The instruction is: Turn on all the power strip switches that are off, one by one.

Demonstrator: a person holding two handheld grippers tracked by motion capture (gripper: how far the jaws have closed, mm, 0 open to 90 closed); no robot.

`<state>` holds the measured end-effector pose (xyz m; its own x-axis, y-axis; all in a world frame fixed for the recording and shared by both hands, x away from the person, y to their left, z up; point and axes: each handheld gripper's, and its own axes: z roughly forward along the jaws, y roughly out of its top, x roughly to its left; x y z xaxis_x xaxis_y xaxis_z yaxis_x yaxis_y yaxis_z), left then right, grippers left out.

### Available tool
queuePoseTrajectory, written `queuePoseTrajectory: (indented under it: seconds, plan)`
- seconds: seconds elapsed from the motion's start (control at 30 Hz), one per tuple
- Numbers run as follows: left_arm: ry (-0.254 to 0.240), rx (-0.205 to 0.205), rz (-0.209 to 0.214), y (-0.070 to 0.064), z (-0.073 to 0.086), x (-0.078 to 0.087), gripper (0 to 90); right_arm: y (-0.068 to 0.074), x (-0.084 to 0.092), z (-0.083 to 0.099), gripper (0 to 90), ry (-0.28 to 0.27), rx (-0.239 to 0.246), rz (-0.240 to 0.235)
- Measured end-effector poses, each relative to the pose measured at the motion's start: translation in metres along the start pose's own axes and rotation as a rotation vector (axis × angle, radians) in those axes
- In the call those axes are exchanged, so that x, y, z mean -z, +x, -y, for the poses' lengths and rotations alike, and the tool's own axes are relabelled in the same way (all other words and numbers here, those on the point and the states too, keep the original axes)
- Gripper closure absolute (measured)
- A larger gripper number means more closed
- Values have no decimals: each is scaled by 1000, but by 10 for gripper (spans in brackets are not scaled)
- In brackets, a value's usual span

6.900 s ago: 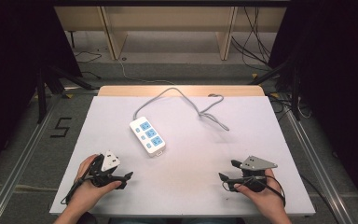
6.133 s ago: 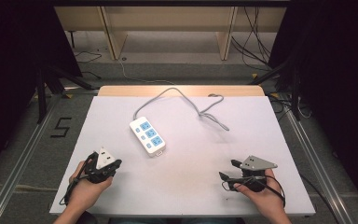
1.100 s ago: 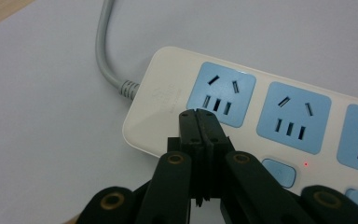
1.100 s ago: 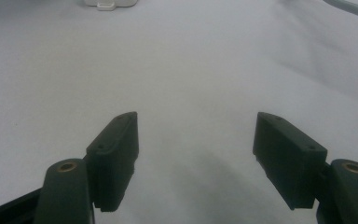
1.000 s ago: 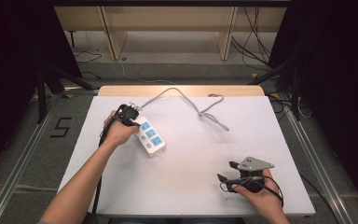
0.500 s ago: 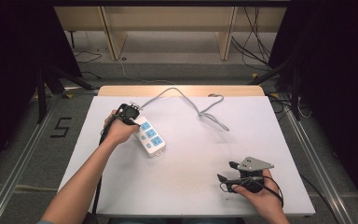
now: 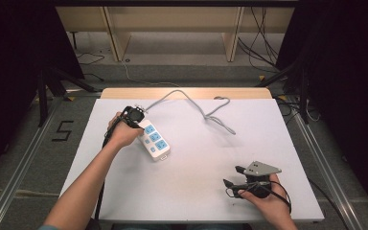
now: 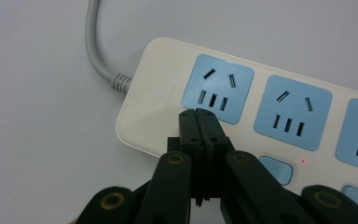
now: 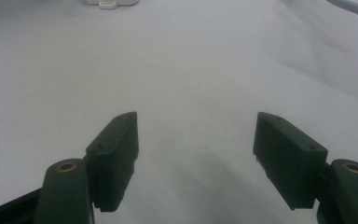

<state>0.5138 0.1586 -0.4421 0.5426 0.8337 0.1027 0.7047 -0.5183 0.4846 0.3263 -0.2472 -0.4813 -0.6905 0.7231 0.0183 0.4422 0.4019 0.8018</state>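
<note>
Strip: our left gripper, jaws closed and empty, tips at its cord end; switch unpressed. Right gripper open, well apart.

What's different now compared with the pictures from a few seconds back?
The left gripper left the table's near left edge and went forward to the power strip; its shut jaws now sit over the cable end, holding nothing. The strip, its grey cable and the open right gripper stayed where they were.
</note>
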Motion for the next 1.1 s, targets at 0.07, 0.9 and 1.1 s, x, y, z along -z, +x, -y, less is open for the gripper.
queuePoseTrajectory:
  seconds: [0.07,0.9,1.1]
  plan:
    - [11,-11,-6,0,-1,0,900,0,0,0,319,0,0,-1]
    - [19,-47,-65,-5,-2,-3,900,1,0,0,320,0,5,-1]
    - [-9,-18,-28,0,-1,-1,898,0,-1,0,320,-1,5,-1]
